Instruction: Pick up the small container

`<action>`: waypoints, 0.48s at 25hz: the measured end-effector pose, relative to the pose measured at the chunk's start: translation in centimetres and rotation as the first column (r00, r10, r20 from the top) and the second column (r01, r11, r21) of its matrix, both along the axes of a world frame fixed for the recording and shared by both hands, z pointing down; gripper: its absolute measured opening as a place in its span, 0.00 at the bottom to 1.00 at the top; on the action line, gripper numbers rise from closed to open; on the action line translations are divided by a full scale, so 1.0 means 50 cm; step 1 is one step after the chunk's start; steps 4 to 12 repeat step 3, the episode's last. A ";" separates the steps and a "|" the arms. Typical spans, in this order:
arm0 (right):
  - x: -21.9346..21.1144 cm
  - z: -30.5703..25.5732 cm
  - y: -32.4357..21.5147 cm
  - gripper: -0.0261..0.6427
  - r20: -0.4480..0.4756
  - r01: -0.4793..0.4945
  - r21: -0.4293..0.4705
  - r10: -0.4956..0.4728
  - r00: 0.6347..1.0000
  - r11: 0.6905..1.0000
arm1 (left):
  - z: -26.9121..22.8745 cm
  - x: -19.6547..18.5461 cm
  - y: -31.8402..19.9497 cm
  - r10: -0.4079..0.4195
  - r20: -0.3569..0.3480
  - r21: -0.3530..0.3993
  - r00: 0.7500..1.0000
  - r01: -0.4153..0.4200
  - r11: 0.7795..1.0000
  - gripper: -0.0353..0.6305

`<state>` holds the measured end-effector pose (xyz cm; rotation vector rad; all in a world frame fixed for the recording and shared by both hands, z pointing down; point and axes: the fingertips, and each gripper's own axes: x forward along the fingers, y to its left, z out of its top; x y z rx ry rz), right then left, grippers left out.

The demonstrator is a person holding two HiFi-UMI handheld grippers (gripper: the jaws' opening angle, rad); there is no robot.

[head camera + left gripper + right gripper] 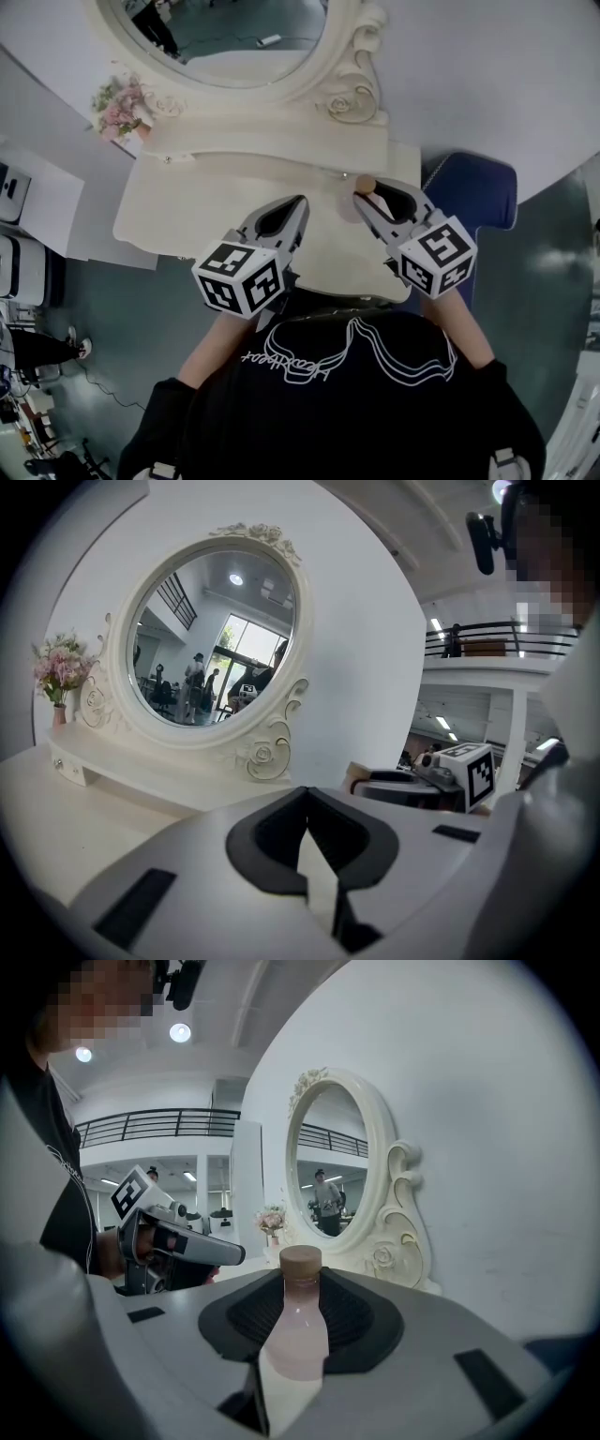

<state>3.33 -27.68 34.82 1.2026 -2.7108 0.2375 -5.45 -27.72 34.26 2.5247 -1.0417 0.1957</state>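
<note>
Dressing bench (187,202), cream, seen from above; top bare apart from what the tongs hold. Oval mirror (234,37) w/ carved scroll frame stands on a raised shelf at the rear, against a white wall (487,75). Pink flowers (117,103) sit at the shelf's left end. Blue chair (473,187) just beside the bench's right edge; grey floor (103,309) below. Room: large hall w/ ceiling lamps and a railed balcony (150,1124).

Left tongs (300,202): tips together, nothing btwn them, over the bench centre. Right tongs (368,194): closed round the small container (298,1326), a pale pink bottle w/ tan cap, upright, near the mirror's base. Whether its base touches the bench cannot be told.
</note>
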 end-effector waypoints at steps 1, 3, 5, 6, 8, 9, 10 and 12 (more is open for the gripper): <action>0.002 -0.002 -0.001 0.22 0.001 -0.002 0.002 0.002 1.000 1.000 | -0.002 0.002 -0.001 0.000 0.001 0.001 1.000 0.000 1.000 0.06; 0.007 -0.005 -0.003 0.22 0.004 -0.007 0.004 0.007 1.000 1.000 | -0.005 0.006 -0.001 0.001 0.004 0.004 1.000 -0.001 1.000 0.06; 0.007 -0.005 -0.003 0.22 0.004 -0.007 0.004 0.007 1.000 1.000 | -0.005 0.006 -0.001 0.001 0.004 0.004 1.000 -0.001 1.000 0.06; 0.007 -0.005 -0.003 0.22 0.004 -0.007 0.004 0.007 1.000 1.000 | -0.005 0.006 -0.001 0.001 0.004 0.004 1.000 -0.001 1.000 0.06; 0.007 -0.005 -0.003 0.22 0.004 -0.007 0.004 0.007 1.000 1.000 | -0.005 0.006 -0.001 0.001 0.004 0.004 1.000 -0.001 1.000 0.06; 0.007 -0.005 -0.003 0.22 0.004 -0.007 0.004 0.007 1.000 1.000 | -0.005 0.006 -0.001 0.001 0.004 0.004 1.000 -0.001 1.000 0.06; 0.007 -0.005 -0.003 0.22 0.004 -0.007 0.004 0.007 1.000 1.000 | -0.005 0.006 -0.001 0.001 0.004 0.004 1.000 -0.001 1.000 0.06; 0.007 -0.005 -0.003 0.22 0.004 -0.007 0.004 0.007 1.000 1.000 | -0.005 0.006 -0.001 0.001 0.004 0.004 1.000 -0.001 1.000 0.06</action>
